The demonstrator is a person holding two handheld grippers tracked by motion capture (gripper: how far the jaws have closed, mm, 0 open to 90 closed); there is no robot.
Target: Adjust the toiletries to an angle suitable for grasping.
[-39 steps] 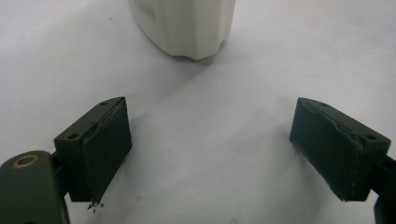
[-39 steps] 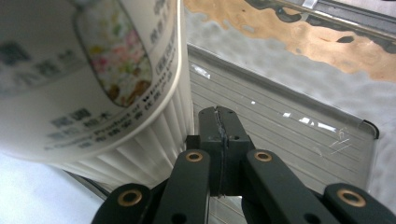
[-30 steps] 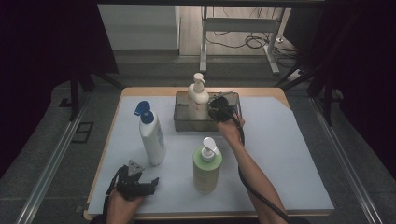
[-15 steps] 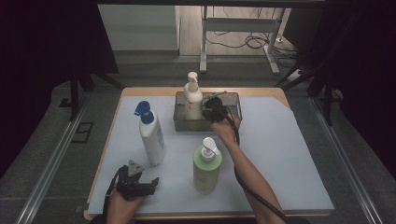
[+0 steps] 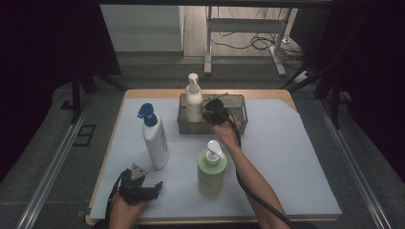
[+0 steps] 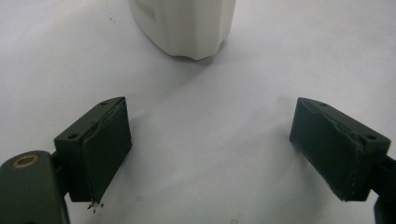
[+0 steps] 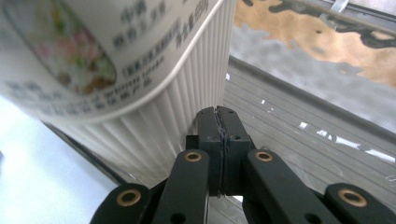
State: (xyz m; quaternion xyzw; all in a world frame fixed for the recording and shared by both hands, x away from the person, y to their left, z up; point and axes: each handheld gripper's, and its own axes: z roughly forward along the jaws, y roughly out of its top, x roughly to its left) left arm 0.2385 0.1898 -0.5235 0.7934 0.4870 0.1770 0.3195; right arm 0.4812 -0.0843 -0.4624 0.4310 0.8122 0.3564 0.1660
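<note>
Right gripper (image 5: 210, 113) has its jaws pressed together with nothing between them, its tip against the ribbed side of the cream pump bottle (image 5: 193, 101); that bottle stands upright at the left end of the clear tray (image 5: 239, 102) at the table's far edge; nearer the person stand a green pump bottle (image 5: 211, 169) and a white bottle with a blue sprayer (image 5: 155, 138); left gripper (image 5: 143, 188) rests on the white sheet (image 5: 286, 157), jaws spread wide and empty, close to the sprayer bottle's base.

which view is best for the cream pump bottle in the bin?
High view: the cream pump bottle stands upright, whole, in the bin. Right gripper view gives its ribbed side and label close up. Left gripper view faces another bottle's base.
</note>
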